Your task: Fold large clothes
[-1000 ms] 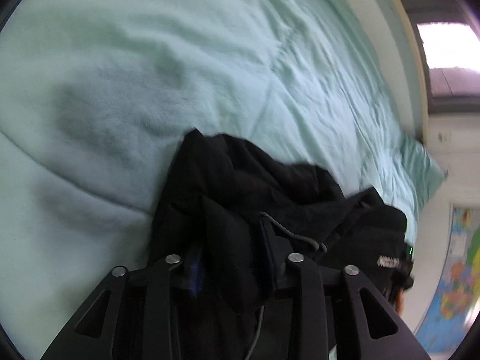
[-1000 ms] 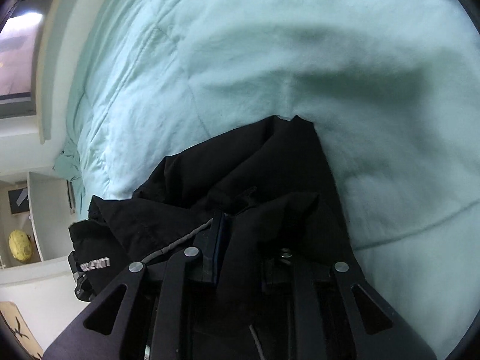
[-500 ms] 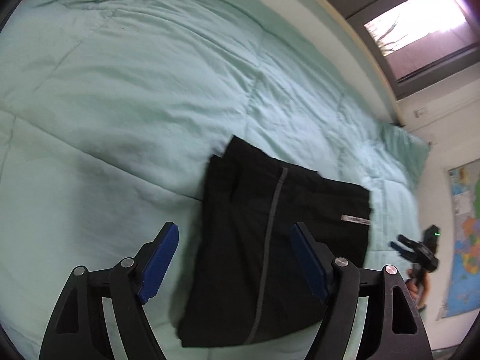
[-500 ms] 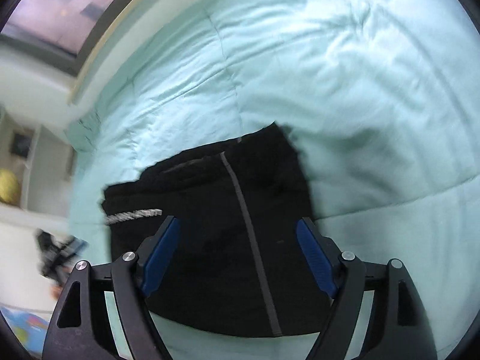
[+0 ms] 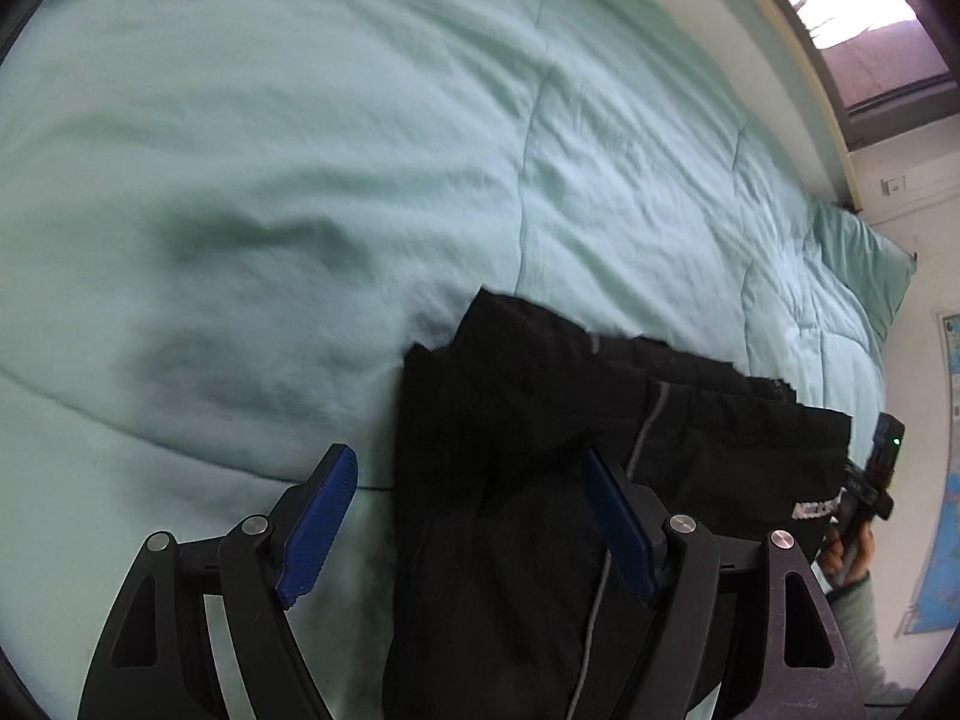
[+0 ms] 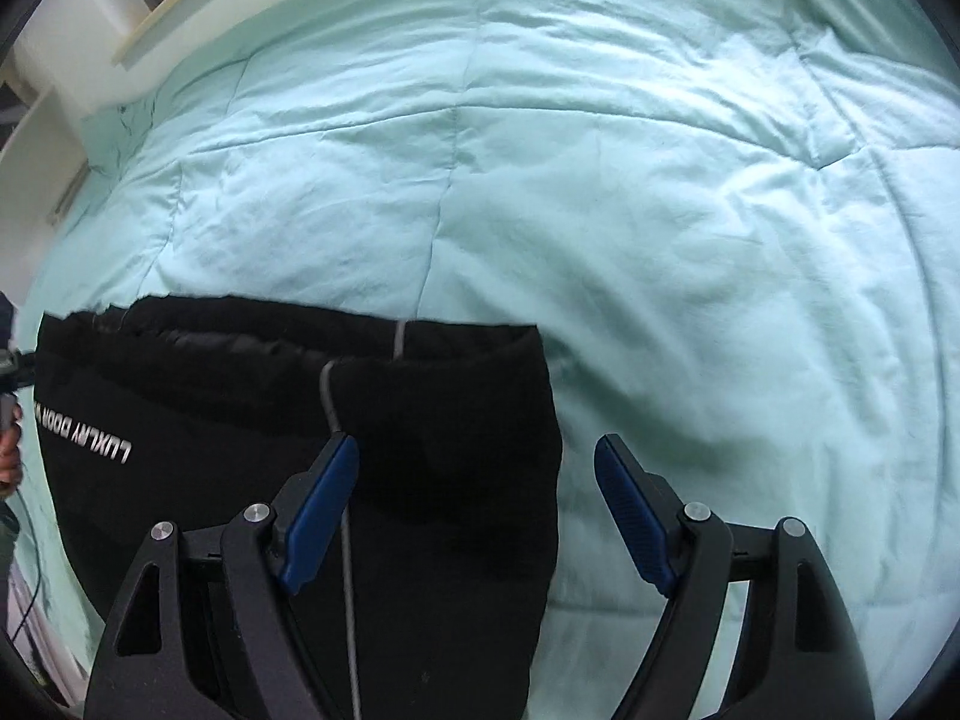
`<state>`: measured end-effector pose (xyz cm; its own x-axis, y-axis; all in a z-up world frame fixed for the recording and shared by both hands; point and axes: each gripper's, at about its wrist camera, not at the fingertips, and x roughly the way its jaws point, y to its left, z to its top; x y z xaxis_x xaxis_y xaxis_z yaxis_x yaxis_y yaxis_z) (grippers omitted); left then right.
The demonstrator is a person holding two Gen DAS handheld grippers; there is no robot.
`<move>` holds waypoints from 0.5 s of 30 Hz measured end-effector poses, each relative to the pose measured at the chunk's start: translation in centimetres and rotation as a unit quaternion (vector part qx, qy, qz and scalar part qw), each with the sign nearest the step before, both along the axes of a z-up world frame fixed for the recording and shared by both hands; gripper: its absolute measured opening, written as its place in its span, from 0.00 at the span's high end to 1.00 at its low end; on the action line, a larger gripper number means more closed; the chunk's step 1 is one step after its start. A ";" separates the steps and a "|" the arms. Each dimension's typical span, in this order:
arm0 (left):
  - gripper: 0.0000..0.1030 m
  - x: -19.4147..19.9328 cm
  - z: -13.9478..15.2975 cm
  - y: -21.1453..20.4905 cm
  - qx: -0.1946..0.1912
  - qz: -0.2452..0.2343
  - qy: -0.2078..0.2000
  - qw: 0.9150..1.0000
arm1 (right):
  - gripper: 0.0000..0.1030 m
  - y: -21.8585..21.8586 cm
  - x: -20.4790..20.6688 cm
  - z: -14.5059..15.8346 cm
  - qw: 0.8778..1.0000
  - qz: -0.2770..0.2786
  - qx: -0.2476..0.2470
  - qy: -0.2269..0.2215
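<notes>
A black garment [image 5: 540, 480] with a grey stripe and white lettering lies folded flat on a mint-green quilt [image 5: 300, 150]. My left gripper [image 5: 468, 453] hovers open over its left edge, and the blue pads [image 5: 324, 510] touch nothing. In the right wrist view the same garment [image 6: 240, 420] fills the lower left. My right gripper [image 6: 475, 441] stands open over its right edge, one fingertip above the cloth and the other above the quilt [image 6: 660, 210]. The right gripper [image 5: 870, 480] and the hand [image 5: 846, 552] holding it also show at the far right of the left wrist view.
A matching pillow [image 5: 864, 252] lies at the far end of the bed below a window [image 5: 858, 6]. A map [image 5: 948, 510] hangs on the wall at the right. White shelving [image 6: 48, 138] stands beyond the bed's left side.
Both grippers were shut on bunched black cloth, then opened and let it go. The garment now lies folded flat, and both cameras have since come closer to it.
</notes>
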<state>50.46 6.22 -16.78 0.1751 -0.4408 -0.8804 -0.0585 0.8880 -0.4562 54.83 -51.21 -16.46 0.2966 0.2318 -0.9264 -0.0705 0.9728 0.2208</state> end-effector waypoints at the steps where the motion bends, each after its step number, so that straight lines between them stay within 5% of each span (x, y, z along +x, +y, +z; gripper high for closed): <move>1: 0.24 0.3 -0.6 -0.3 -0.006 -0.003 0.005 1.000 | 0.19 -0.1 0.4 -0.4 1.000 -0.001 0.010 -0.001; 5: 0.54 0.3 -0.5 -2.1 0.023 0.000 -0.025 0.999 | 0.23 0.4 1.4 -1.8 0.999 -0.008 0.041 0.010; 6: 0.62 0.0 -0.2 -2.5 0.032 -0.002 -0.038 0.999 | 0.35 0.8 1.2 -1.6 0.999 -0.004 0.035 0.005; 7: 0.78 -0.3 0.3 -2.7 0.037 -0.004 -0.049 0.998 | 0.59 1.2 0.9 -1.4 1.000 0.001 0.024 -0.002; 9: 0.83 -1.3 1.7 -2.9 0.063 0.000 -0.079 0.995 | 0.80 2.0 0.1 -0.6 0.999 0.003 -0.029 -0.016; 11: 0.85 -2.6 4.1 -2.2 0.072 0.018 -0.111 0.991 | 0.84 2.4 -1.2 0.9 0.997 0.005 -0.054 -0.047; 15: 0.85 -4.0 9.2 -0.1 0.016 0.062 -0.159 0.985 | 0.85 4.5 -4.0 5.5 0.979 0.028 -0.169 -0.114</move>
<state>46.43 6.14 -7.58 0.4950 -0.3706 -0.7859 -0.0273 0.8974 -0.4404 50.88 -46.74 -10.91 0.5007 -0.0547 -0.8639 -0.1350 0.9809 -0.1403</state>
